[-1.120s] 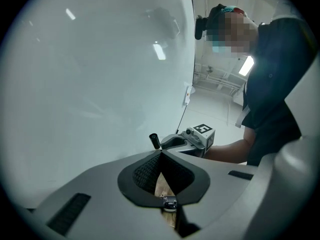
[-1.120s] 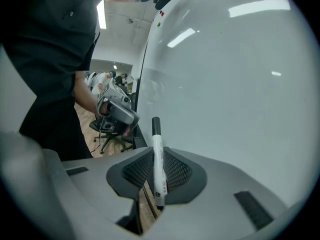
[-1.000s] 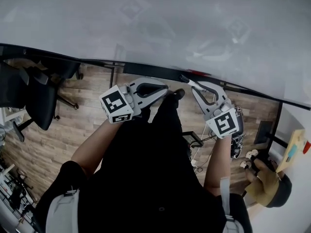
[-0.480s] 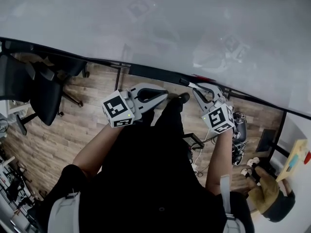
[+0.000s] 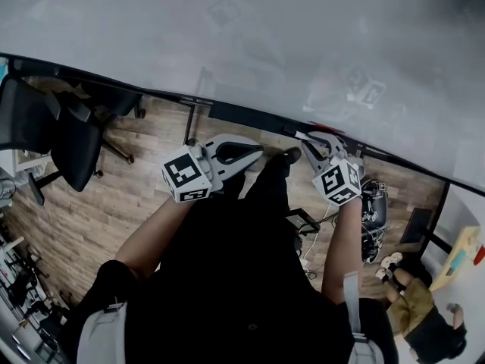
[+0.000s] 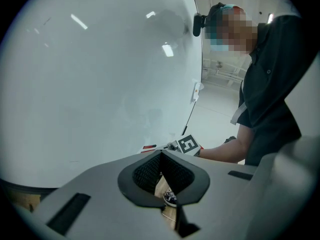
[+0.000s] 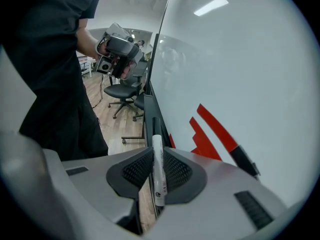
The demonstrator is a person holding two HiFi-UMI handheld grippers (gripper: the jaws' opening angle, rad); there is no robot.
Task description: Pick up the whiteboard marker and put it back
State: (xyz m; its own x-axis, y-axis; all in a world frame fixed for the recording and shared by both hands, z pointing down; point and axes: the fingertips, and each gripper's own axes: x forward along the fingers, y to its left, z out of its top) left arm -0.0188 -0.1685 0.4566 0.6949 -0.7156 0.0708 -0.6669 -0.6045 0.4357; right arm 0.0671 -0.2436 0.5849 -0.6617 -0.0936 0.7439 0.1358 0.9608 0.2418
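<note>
In the right gripper view a white whiteboard marker (image 7: 158, 170) with a black cap sits lengthwise between the pads, with my right gripper (image 7: 158, 159) shut on it. Its capped end points along the black tray ledge (image 7: 149, 115) under the whiteboard (image 7: 235, 59). In the head view my right gripper (image 5: 312, 141) is right at the ledge (image 5: 242, 115). To its left, a little below the ledge, is my left gripper (image 5: 258, 152), shut with nothing in it; in its own view the left gripper (image 6: 161, 156) faces the whiteboard (image 6: 100, 74).
A red marker (image 7: 220, 131) with a black end rests on the ledge against the board, mirrored in it. Black office chairs (image 5: 61, 139) stand on the wooden floor at left. Cables and gear (image 5: 375, 203) lie at right, near another person (image 5: 424, 326).
My right gripper with the marker has drawn in closer to the ledge. The left gripper stays shut and has barely shifted. The person at lower right has moved.
</note>
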